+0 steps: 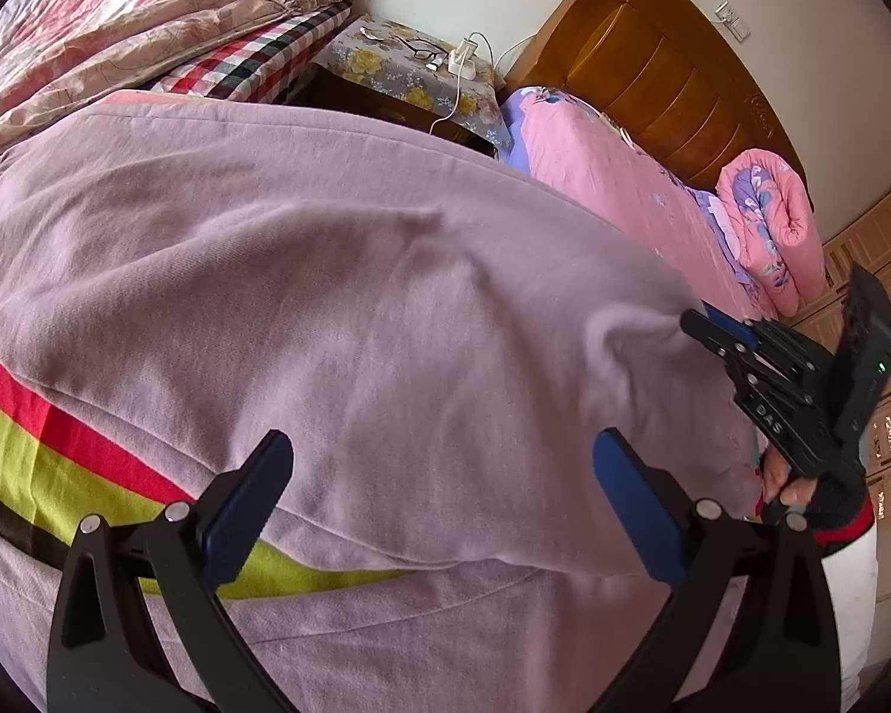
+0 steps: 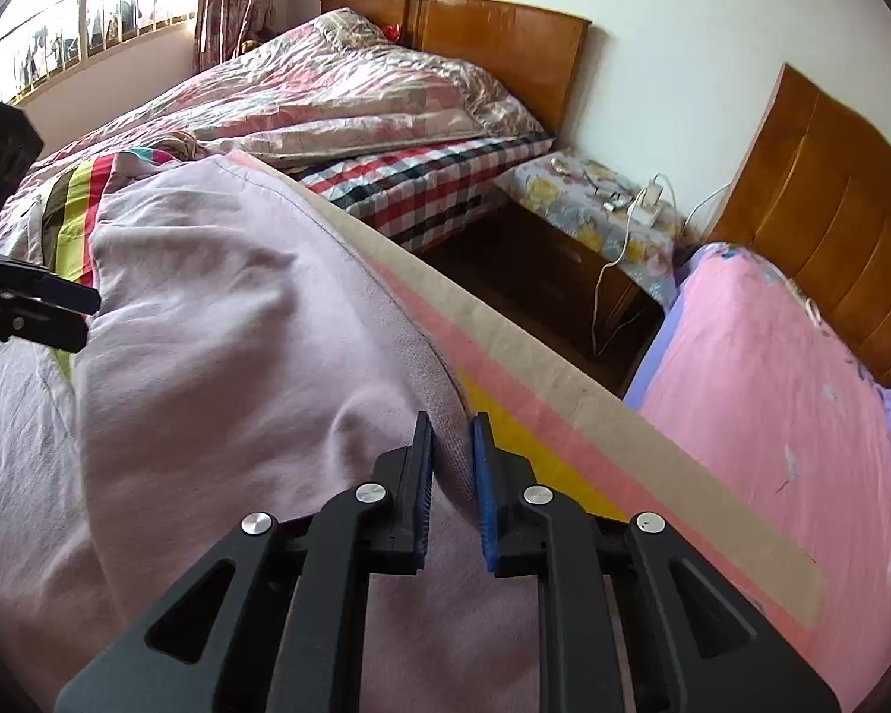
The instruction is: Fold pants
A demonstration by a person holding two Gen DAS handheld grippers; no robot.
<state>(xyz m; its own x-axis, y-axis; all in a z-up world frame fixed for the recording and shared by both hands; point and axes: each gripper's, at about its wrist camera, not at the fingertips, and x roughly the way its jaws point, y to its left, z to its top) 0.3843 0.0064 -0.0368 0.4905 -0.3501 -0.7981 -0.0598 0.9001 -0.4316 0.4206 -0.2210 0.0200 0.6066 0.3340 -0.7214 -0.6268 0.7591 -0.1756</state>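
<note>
Lilac pants (image 1: 356, 297) lie spread over a striped bed sheet and fill most of both views. In the left wrist view my left gripper (image 1: 442, 499) hovers open just above the cloth, with nothing between its blue pads. My right gripper (image 1: 698, 324) is at the pants' right edge, where the cloth is drawn into a small peak. The right wrist view shows my right gripper (image 2: 451, 434) shut on a fold of the pants (image 2: 237, 327), its pads close together on the edge. The left gripper (image 2: 86, 318) shows at that view's left border.
The striped sheet (image 1: 41, 451) shows under the pants. The bed's beige edge band (image 2: 564, 368) drops to a gap with a covered nightstand (image 2: 594, 208) holding cables. A pink bed (image 2: 772, 386) lies beyond, and a floral quilt (image 2: 356, 89) is bunched towards the headboard.
</note>
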